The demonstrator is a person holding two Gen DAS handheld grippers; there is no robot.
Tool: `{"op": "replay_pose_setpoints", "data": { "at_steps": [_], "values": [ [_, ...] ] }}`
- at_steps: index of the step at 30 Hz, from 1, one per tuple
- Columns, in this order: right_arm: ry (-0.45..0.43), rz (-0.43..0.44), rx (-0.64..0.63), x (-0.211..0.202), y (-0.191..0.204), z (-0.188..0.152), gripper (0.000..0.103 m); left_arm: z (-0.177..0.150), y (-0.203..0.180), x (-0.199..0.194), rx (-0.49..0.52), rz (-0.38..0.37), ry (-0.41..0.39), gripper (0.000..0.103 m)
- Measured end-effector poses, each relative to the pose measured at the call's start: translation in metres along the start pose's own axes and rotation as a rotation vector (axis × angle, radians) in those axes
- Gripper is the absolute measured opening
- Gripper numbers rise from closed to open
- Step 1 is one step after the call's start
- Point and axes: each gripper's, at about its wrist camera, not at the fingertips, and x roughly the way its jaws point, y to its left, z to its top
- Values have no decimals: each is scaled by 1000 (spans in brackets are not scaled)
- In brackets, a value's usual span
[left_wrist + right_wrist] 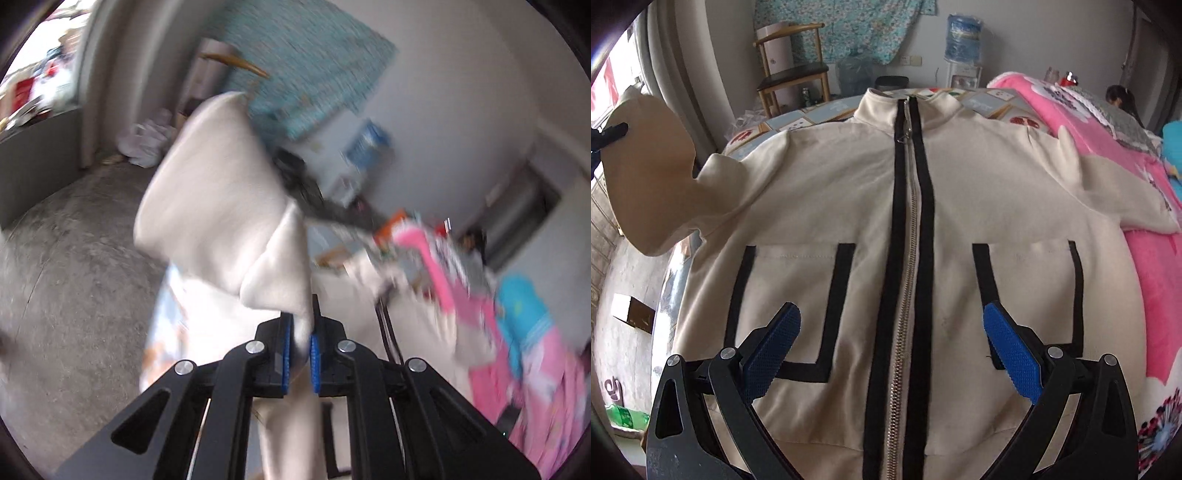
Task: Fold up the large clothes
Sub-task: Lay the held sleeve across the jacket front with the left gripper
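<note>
A cream zip-up jacket (849, 206) with a black zipper band and black pocket outlines lies face up on the bed. My left gripper (301, 350) is shut on the jacket's left sleeve (221, 199) and holds it lifted in the air; the raised sleeve also shows at the left of the right wrist view (646, 173). My right gripper (892, 339) is open and empty, hovering over the lower front of the jacket, its blue pads (1012, 354) either side of the zipper. The other sleeve (1115, 192) lies out to the right.
A pink blanket (1156, 258) covers the bed's right side. A wooden chair (792, 74), a water dispenser (964, 48) and a patterned teal cloth (849, 26) stand at the far wall. A cardboard box (631, 314) and bare concrete floor (74, 266) are left of the bed.
</note>
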Motion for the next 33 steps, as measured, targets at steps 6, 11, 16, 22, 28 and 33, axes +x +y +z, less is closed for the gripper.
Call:
{"op": "replay_pose_setpoints", "data": {
  "at_steps": [6,11,16,22,28,33],
  "values": [
    [46,-44,-28,15,-16,0,96,-104,-67,78,205,116,220,16],
    [85,-5,-56,33,-26,-2,96,-145,-69,83,249,175,215,25],
    [152,20,-70,56,-33,-14,96,-157,-58,54,197,86,166,68],
    [62,32,-111,48,-32,-27,96,-184,-53,47,207,116,198,70],
    [150,145,-16,27,-46,-4,96,-203,-38,46,196,162,207,74],
    [113,539,181,-11,-45,22,96,-209,-36,45,224,153,183,85]
  ]
}}
